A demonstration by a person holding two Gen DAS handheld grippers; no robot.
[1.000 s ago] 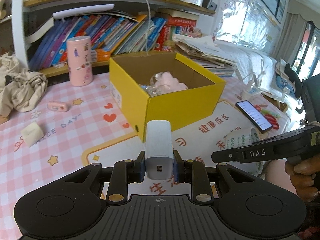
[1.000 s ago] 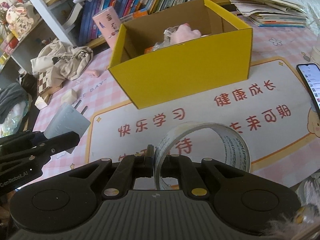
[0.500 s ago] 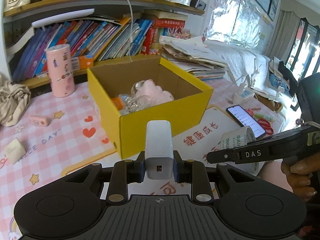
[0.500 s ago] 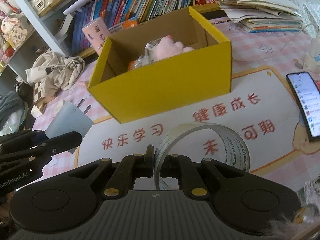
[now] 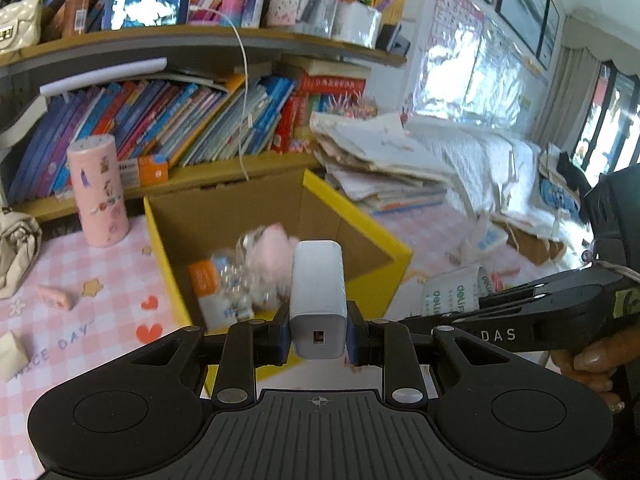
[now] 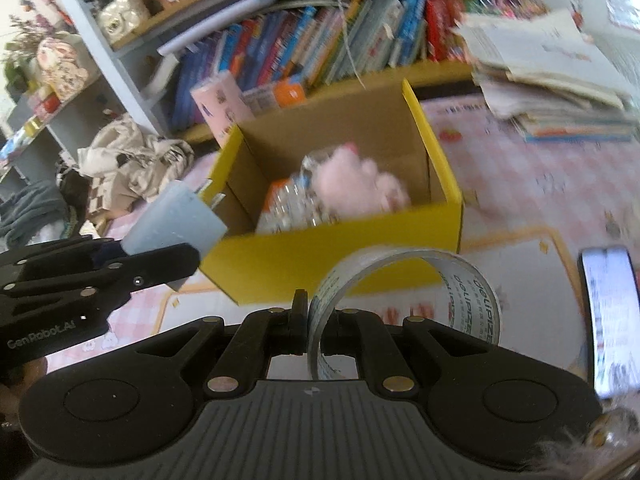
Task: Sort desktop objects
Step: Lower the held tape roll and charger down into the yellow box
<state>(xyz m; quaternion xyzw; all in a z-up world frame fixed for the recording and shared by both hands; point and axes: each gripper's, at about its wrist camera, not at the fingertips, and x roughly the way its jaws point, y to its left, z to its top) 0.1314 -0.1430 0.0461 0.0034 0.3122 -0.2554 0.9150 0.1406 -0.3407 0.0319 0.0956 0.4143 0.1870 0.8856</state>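
My left gripper (image 5: pixel 318 336) is shut on a white charger plug (image 5: pixel 318 298), held just above the near wall of the open yellow box (image 5: pixel 394 250). In the right wrist view the same charger plug (image 6: pixel 176 226) hangs at the yellow box's (image 6: pixel 332 252) left corner. My right gripper (image 6: pixel 318 324) is shut on the wall of a clear tape roll (image 6: pixel 472 300), in front of the box and above the mat. The tape roll (image 5: pixel 452 294) also shows at the right in the left wrist view. Inside the box lie a pink plush (image 6: pixel 360 186) and packets.
A pink cylinder (image 5: pixel 98 190) stands left of the box before a shelf of books (image 5: pixel 180 120). A phone (image 6: pixel 608 320) lies on the mat at right. Stacked papers (image 5: pixel 380 164) sit behind right. A crumpled cloth (image 6: pixel 132 164) and a small pink item (image 5: pixel 54 298) lie at left.
Both grippers have risen and moved toward the yellow box, which now looks closer and is seen from above. The charger plug now hangs over the box's near edge.
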